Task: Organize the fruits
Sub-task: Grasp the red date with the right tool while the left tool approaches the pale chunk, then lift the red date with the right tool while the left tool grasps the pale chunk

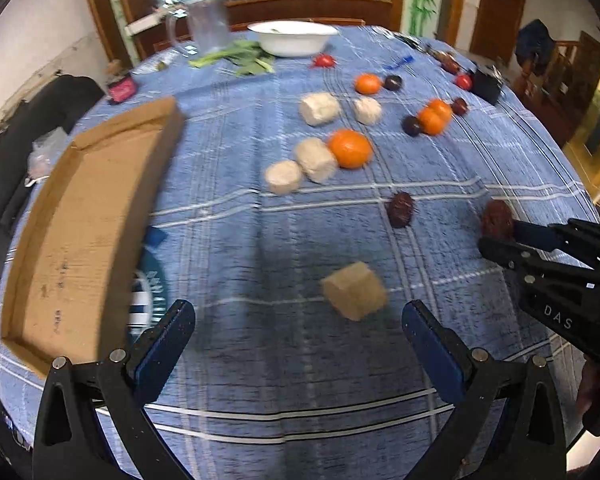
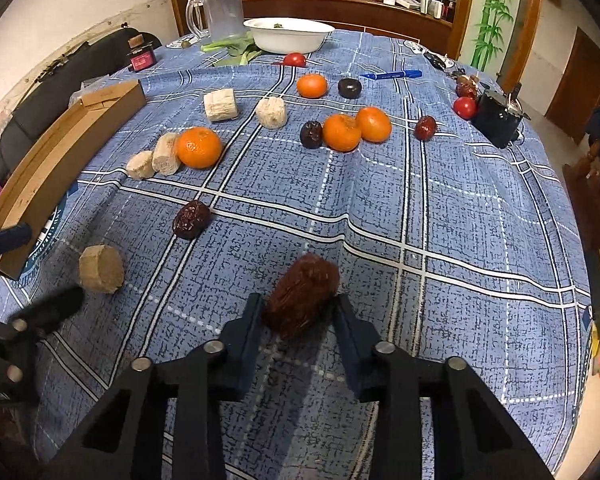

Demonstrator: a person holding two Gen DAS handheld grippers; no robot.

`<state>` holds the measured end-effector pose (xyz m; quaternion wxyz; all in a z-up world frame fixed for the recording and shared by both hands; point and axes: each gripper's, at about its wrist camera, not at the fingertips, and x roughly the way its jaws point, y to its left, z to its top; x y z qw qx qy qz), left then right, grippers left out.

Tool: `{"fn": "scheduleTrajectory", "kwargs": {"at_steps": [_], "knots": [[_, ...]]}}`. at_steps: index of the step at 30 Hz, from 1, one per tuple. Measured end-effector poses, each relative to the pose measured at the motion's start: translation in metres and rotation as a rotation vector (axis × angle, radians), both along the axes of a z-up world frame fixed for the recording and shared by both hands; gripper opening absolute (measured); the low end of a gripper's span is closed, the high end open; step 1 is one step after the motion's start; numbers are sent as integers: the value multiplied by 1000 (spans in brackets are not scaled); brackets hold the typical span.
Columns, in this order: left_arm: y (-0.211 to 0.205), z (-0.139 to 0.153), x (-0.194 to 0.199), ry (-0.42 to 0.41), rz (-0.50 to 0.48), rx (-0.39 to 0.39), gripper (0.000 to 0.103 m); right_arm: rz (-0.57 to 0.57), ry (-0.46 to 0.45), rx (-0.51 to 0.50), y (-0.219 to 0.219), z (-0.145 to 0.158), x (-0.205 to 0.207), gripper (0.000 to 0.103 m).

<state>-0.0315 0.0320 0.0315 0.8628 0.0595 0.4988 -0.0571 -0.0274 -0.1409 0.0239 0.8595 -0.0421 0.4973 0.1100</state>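
Note:
My right gripper [image 2: 298,312] is shut on a reddish-brown date [image 2: 302,294], low over the blue checked cloth; the date also shows in the left wrist view [image 1: 497,220] at my right gripper's tips [image 1: 485,241]. My left gripper [image 1: 298,320] is open and empty, with a tan round chunk [image 1: 355,291] just ahead between its fingers. A second dark date [image 2: 191,219] lies on the cloth. Oranges [image 2: 199,147] [image 2: 342,132], pale chunks [image 2: 220,105] and dark fruits [image 2: 311,134] are scattered farther back.
A shallow cardboard tray [image 1: 80,220] lies at the left. A white bowl [image 2: 288,34], a clear jug [image 2: 222,10], green leaves, a blue pen [image 2: 392,75], red tomatoes [image 2: 465,107] and a black box [image 2: 498,118] stand toward the far side.

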Motion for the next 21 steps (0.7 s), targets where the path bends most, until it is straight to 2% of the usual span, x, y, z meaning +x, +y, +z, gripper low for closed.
{"fn": "scheduleTrajectory", "kwargs": {"at_steps": [2, 3, 4, 5, 6, 7, 8, 16, 21], "knots": [[-6, -6, 4, 24, -11, -9, 100, 2, 1, 18, -4, 1, -2, 32], [-7, -10, 7, 37, -7, -14, 88, 0, 1, 25, -5, 1, -3, 32], [-8, -14, 10, 56, -3, -26, 71, 0, 1, 31, -6, 1, -4, 32], [-7, -19, 14, 88, 8, -44, 66, 0, 1, 36, -7, 1, -6, 32], [-6, -17, 14, 59, 17, -51, 55, 0, 0, 39, -8, 1, -6, 32], [-6, -16, 15, 57, 9, -69, 37, 3, -2, 45, -9, 2, -8, 31], [-7, -15, 15, 51, 12, -64, 31, 6, -4, 47, -9, 2, -8, 31], [3, -14, 12, 71, 33, -148, 25, 21, -5, 92, -11, 6, -12, 29], [2, -14, 9, 68, 25, -130, 24, 7, 21, 76, -8, 2, -2, 30]]}}
